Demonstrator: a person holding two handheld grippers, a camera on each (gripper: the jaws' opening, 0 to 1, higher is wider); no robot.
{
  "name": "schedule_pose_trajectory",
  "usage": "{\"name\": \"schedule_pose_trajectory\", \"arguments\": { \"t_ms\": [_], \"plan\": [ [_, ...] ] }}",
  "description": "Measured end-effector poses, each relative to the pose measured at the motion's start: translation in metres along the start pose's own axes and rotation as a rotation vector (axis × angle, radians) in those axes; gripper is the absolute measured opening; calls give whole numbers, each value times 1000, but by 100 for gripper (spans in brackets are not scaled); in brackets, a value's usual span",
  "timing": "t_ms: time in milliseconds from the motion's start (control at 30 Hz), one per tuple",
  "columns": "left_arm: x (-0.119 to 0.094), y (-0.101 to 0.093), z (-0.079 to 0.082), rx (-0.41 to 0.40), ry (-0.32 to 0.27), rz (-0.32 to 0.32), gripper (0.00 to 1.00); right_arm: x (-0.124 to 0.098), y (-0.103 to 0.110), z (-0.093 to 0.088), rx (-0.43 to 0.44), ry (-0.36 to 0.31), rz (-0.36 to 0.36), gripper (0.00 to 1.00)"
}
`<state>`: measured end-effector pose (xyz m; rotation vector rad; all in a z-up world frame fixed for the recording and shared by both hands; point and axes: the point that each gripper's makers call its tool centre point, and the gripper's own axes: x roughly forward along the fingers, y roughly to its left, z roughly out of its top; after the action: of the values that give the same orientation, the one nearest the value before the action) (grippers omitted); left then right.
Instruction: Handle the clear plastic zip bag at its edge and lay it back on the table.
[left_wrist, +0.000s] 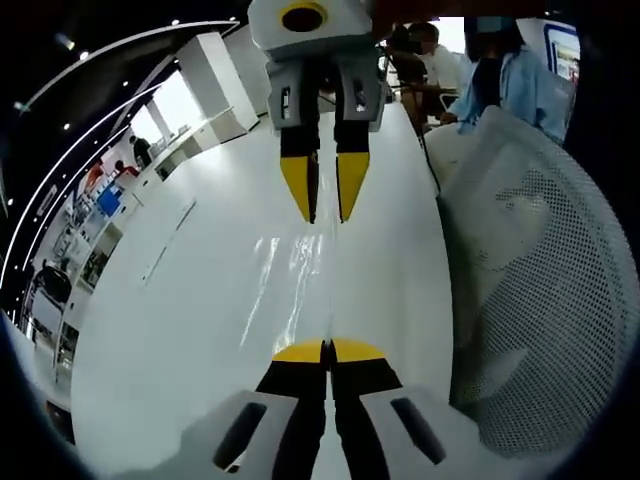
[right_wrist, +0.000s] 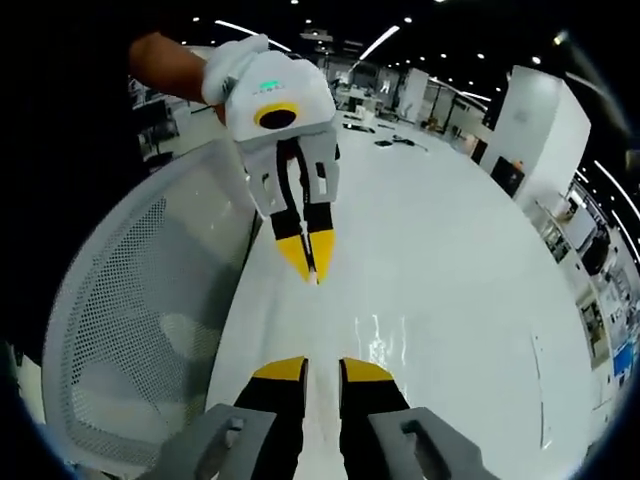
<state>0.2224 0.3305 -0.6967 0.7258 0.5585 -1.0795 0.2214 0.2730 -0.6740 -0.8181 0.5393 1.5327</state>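
In the left gripper view the left claw (left_wrist: 327, 351) rises from the bottom with its yellow-tipped jaws pressed together, and a thin glossy sheet, the clear plastic bag (left_wrist: 300, 270), runs from between them up across the white counter (left_wrist: 180, 300) toward the other claw. The bag is hard to make out; only streaks of glare mark where it lies, between the two claws, and whether it rests flat on the counter or is lifted off it cannot be told. The right claw (left_wrist: 325, 215) comes in from the top of that view, its jaws a slit apart at the tips, which reach the far edge of the bag. In the right gripper view the right claw (right_wrist: 322, 369) shows its jaws with a narrow gap between them, and faint glare from the bag (right_wrist: 385, 335) lies just ahead. The left claw (right_wrist: 311, 275) faces it, jaws closed, held by a hand in a white glove (right_wrist: 232, 62). A white mesh chair back (right_wrist: 130, 330) stands beside the counter (right_wrist: 450, 260).
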Motion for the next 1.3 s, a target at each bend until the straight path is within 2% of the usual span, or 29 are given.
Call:
{"name": "schedule_pose_trajectory", "arguments": {
  "t_ms": [200,567,867,1200,1300],
  "plan": [
    [1,1,6,-12,-8,-7,0,11,2,13,-15,-27,3,8],
    [1,-6,21,-11,-21,-31,0,28,4,25,-35,-45,14,8],
    [3,-9,24,-1,-12,-44,0,35,9,29,-60,-26,30,6],
    [4,-11,25,0,-15,-48,0,37,11,24,-83,19,36,0],
    [4,-10,26,29,-17,-43,0,38,11,24,-72,27,34,0]
  ]
}}
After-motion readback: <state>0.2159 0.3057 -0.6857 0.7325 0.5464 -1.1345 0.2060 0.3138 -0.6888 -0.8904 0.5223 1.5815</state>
